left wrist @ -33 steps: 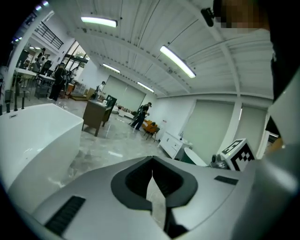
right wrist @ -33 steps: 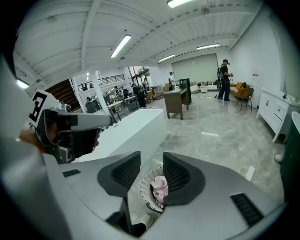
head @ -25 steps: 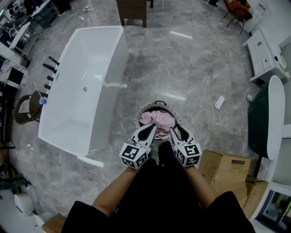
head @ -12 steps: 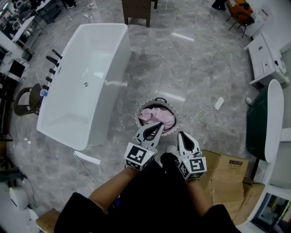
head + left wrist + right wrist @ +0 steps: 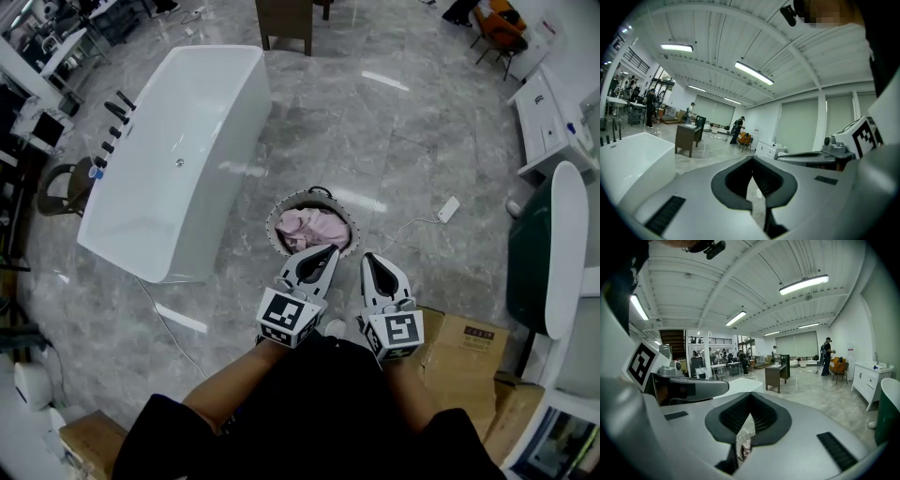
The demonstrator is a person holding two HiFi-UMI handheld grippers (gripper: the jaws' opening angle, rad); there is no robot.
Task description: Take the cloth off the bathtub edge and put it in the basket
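The pink cloth (image 5: 314, 226) lies bunched inside the round basket (image 5: 277, 212) on the grey floor, right of the white bathtub (image 5: 178, 150). My left gripper (image 5: 333, 249) hovers just short of the basket's near rim, shut and empty. My right gripper (image 5: 367, 257) is beside it, also shut with nothing in it. In the left gripper view the jaws (image 5: 752, 159) meet at the tips, and the bathtub (image 5: 633, 159) shows at left. In the right gripper view the tips (image 5: 750, 395) touch, and a bit of the pink cloth (image 5: 742, 449) shows through the gap below them.
Cardboard boxes (image 5: 464, 342) sit close by at my right. A white power strip (image 5: 452, 210) with its cord lies right of the basket. A dark green and white piece (image 5: 544, 253) and a white cabinet (image 5: 548, 112) stand at right, a brown desk (image 5: 286, 19) beyond the tub.
My right gripper's jaws have gone from open to shut. Both grippers have drawn back from over the basket toward me, and the pink cloth stays in the basket.
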